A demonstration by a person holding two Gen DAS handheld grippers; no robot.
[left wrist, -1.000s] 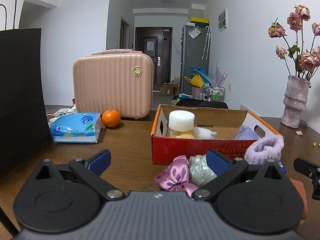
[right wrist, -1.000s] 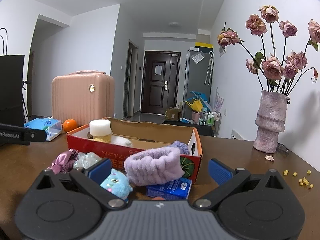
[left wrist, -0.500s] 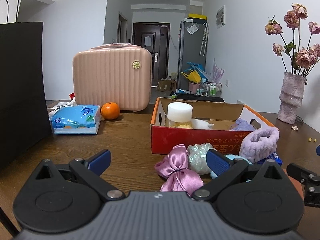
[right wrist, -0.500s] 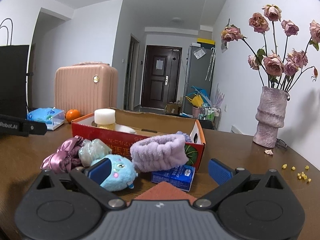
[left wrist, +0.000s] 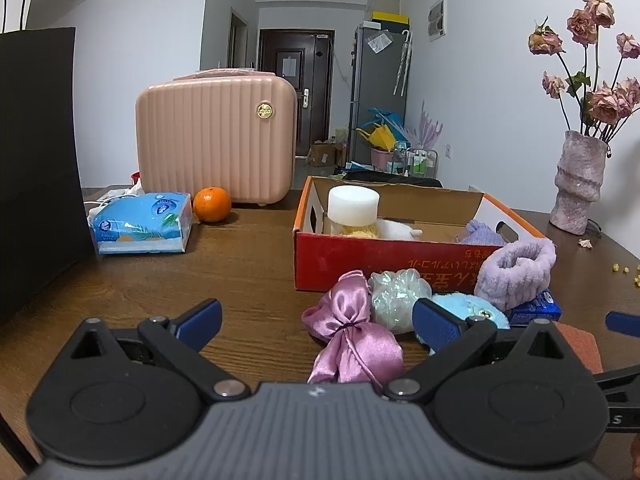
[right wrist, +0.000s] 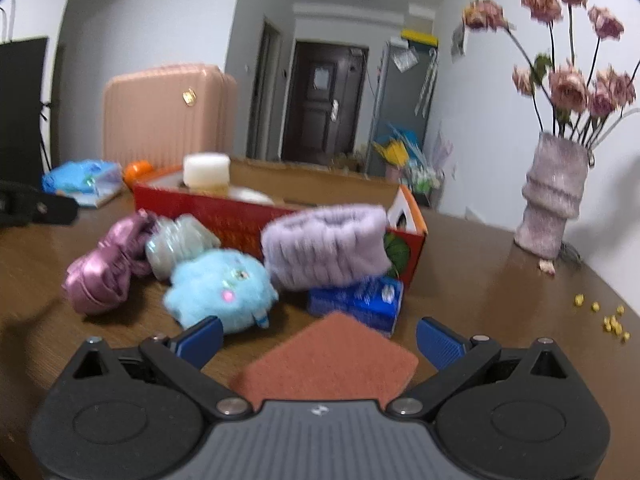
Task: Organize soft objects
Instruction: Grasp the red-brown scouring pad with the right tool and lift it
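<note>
Both claws spread wide above the wooden table (left wrist: 248,264), holding nothing.

The left claw (left wrist: 316,320) hangs over the pink satin bow (left wrist: 352,336); the right claw (right wrist: 318,338) hovers over the rust-red square sponge (right wrist: 328,364). Blue plush toy (right wrist: 220,284), lilac fuzzy headband (right wrist: 326,244) and pale iridescent scrunchie (right wrist: 176,240) lie just beside the red cardboard box (left wrist: 360,256).

The red box (left wrist: 400,258), at centre right of the left wrist frame, carries a line of yellow print on its front wall; the characters appear upside down and cannot be read. A single letter "S" shows on a black part at the lower right edge.
</note>
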